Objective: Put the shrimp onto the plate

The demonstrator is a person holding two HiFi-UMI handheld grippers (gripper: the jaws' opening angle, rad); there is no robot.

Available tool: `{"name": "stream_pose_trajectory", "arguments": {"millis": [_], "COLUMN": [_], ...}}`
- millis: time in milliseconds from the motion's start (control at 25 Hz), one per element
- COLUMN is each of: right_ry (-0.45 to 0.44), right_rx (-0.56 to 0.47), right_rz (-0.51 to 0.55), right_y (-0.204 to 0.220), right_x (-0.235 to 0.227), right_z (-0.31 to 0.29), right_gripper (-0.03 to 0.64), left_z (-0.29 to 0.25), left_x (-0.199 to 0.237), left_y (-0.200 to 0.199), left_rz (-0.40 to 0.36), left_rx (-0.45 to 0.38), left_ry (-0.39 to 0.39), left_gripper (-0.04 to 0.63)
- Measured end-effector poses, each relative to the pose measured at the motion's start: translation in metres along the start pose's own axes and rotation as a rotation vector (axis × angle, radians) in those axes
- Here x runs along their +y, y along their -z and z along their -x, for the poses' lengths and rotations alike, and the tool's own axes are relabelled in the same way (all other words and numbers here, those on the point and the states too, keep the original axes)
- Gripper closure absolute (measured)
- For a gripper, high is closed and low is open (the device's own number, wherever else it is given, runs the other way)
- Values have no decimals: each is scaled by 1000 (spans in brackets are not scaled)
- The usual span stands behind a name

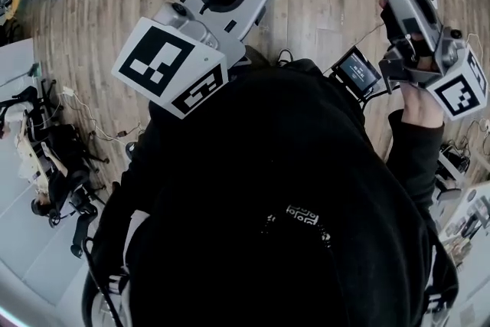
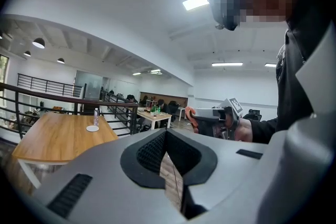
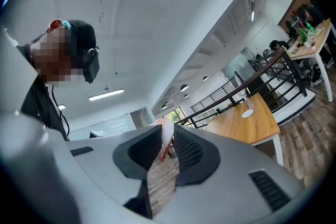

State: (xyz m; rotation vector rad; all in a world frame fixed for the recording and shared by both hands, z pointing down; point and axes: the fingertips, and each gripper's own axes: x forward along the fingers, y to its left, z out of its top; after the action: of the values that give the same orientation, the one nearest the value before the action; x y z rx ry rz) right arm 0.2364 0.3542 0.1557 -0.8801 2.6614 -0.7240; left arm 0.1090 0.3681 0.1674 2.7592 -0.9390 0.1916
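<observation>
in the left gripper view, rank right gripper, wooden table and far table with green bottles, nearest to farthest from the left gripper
From the left gripper:
1. right gripper, just right of centre, gripping the shrimp
2. wooden table, off to the left
3. far table with green bottles, centre, deep in the room

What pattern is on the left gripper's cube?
Black-and-white square markers on the cube; clearest in the head view.

Plate (image 2: 92, 128) on table (image 2: 52, 141), nr bottle (image 2: 96, 116)
</observation>
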Motion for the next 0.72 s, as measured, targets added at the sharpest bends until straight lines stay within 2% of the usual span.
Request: {"name": "stream_pose_trajectory", "arguments": {"millis": [320, 720], "right_ry": [29, 54], "right_rx": [-10, -2], "right_rz": [-38, 16], "right_y": [1, -12], "right_x": [-17, -15], "right_z": [1, -5], "right_gripper": [537, 537], "left_z": [8, -5], "left_x": [15, 28], "left_y": [9, -8], "left_rz": [16, 50], "left_rx": [6, -72], "left_ry": [-67, -26], "left_gripper": [594, 594]}}
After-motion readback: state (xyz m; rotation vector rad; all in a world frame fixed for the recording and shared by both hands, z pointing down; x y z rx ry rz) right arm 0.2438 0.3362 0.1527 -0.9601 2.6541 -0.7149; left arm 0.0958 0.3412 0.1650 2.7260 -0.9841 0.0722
